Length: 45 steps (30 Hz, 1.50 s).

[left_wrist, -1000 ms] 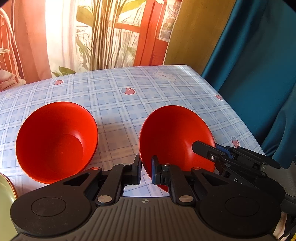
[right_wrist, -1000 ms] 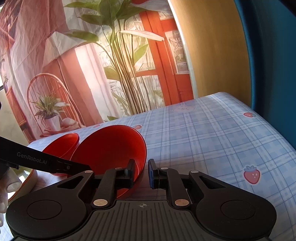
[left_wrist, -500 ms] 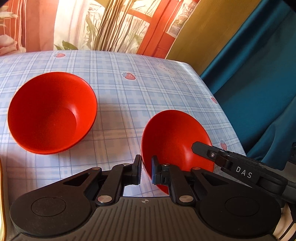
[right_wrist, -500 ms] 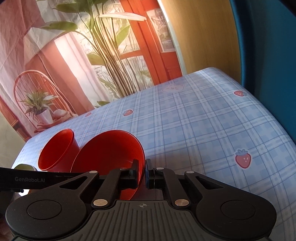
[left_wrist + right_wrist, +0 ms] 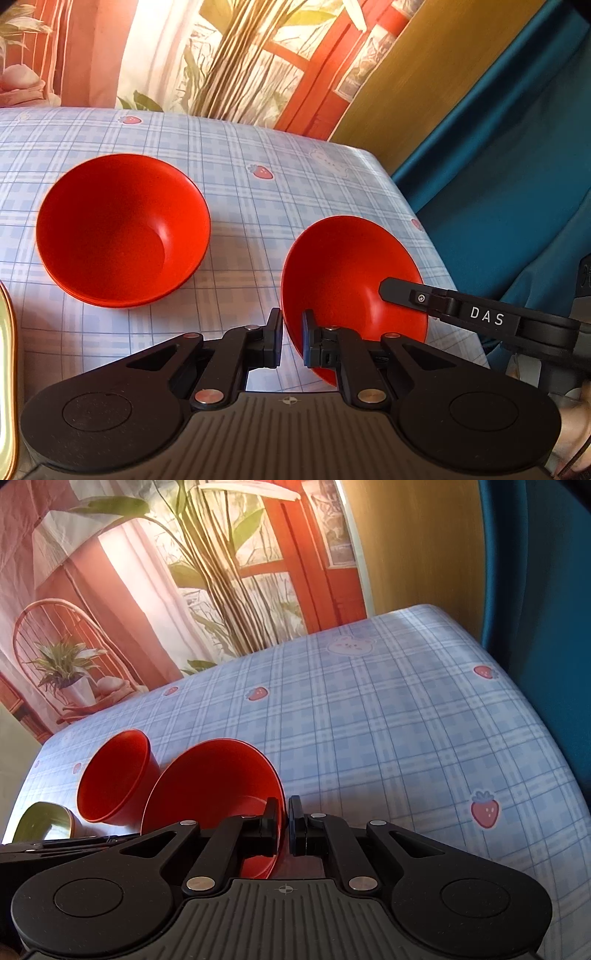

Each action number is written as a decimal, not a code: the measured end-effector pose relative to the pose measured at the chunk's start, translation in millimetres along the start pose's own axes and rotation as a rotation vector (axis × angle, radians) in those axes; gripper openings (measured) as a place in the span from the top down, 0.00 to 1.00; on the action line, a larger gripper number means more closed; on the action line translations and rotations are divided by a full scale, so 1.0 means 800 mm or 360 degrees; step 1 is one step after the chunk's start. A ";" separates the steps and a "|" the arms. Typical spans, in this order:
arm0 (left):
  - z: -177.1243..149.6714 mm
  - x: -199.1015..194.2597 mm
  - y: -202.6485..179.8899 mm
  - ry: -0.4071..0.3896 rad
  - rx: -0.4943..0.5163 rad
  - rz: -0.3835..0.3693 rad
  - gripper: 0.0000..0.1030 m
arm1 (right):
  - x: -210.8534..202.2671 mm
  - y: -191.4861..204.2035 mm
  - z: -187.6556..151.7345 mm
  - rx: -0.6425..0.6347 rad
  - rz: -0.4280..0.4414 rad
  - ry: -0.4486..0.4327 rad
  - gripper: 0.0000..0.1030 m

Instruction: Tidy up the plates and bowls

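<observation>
The left gripper point(image 5: 290, 341) has its jaws narrowed on the near-left rim of a red bowl point(image 5: 351, 273), one finger outside the wall and one inside. The right gripper point(image 5: 287, 825) pinches the same bowl's point(image 5: 218, 782) opposite rim, its jaws almost together with the thin wall between them; one of its fingers reaches across the bowl's right side in the left view. The bowl is tilted, its mouth turned up and toward the left gripper's camera, and it hangs over the near right part of the table; whether its base touches the cloth cannot be told.

A second bowl point(image 5: 122, 229) sits upright on the table to the left, mouth up, apart from the held one. At the far left edge shows the gold-rimmed edge of a plate point(image 5: 7, 354).

The table point(image 5: 388, 720) wears a blue plaid cloth printed with strawberries and a bear face. Behind it hangs a backdrop point(image 5: 147, 572) showing plants, a chair and a red door; a teal curtain point(image 5: 498, 166) falls along the right side.
</observation>
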<state>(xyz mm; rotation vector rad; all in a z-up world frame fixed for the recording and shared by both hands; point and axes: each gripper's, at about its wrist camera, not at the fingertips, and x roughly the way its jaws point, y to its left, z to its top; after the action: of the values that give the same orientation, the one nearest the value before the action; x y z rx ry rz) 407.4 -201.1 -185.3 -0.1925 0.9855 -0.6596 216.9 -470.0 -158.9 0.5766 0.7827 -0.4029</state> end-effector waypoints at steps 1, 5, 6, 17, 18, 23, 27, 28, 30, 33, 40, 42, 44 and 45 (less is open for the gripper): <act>0.003 -0.007 0.002 -0.0020 -0.0006 -0.0009 0.89 | -0.003 0.006 0.006 -0.0018 0.0004 -0.0006 0.95; 0.015 -0.036 0.012 -0.0111 -0.0017 -0.0019 0.89 | -0.010 0.035 0.025 -0.0090 0.0018 -0.0034 0.95; 0.018 -0.044 0.017 -0.0135 -0.0026 -0.0016 0.89 | -0.010 0.042 0.029 -0.0102 0.0024 -0.0041 0.95; 0.050 -0.099 0.080 -0.0316 -0.0114 0.0098 0.89 | 0.026 0.135 0.056 -0.0244 0.0161 -0.0077 0.95; 0.051 -0.100 0.085 -0.0319 -0.0123 0.0108 0.89 | 0.031 0.140 0.057 -0.0253 0.0162 -0.0073 0.95; 0.054 -0.104 0.104 -0.0317 -0.0133 0.0169 0.89 | 0.060 0.165 0.054 -0.0289 0.0178 -0.0043 0.94; 0.052 -0.106 0.117 -0.0307 -0.0134 0.0203 0.88 | 0.078 0.177 0.051 -0.0315 0.0173 -0.0014 0.94; 0.052 -0.105 0.118 -0.0305 -0.0134 0.0208 0.88 | 0.082 0.179 0.050 -0.0322 0.0170 -0.0009 0.94; 0.053 -0.103 0.121 -0.0299 -0.0135 0.0208 0.88 | 0.087 0.183 0.047 -0.0340 0.0160 -0.0001 0.93; 0.051 -0.101 0.121 -0.0289 -0.0119 0.0209 0.88 | 0.090 0.184 0.044 -0.0369 0.0142 -0.0010 0.93; 0.051 -0.096 0.123 -0.0279 -0.0114 0.0221 0.88 | 0.094 0.182 0.040 -0.0411 0.0090 -0.0024 0.90; 0.052 -0.096 0.126 -0.0282 -0.0132 0.0221 0.88 | 0.095 0.181 0.039 -0.0418 0.0069 -0.0028 0.89; 0.052 -0.096 0.128 -0.0280 -0.0144 0.0216 0.88 | 0.097 0.177 0.039 -0.0413 0.0062 -0.0025 0.88; 0.052 -0.095 0.128 -0.0277 -0.0146 0.0218 0.88 | 0.098 0.176 0.038 -0.0410 0.0058 -0.0023 0.88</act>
<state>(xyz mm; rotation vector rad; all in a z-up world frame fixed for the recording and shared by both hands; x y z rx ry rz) 456.4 -80.5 -153.0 -0.2564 0.8537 -0.4649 359.5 -389.9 -153.7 0.3462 0.7946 -0.2672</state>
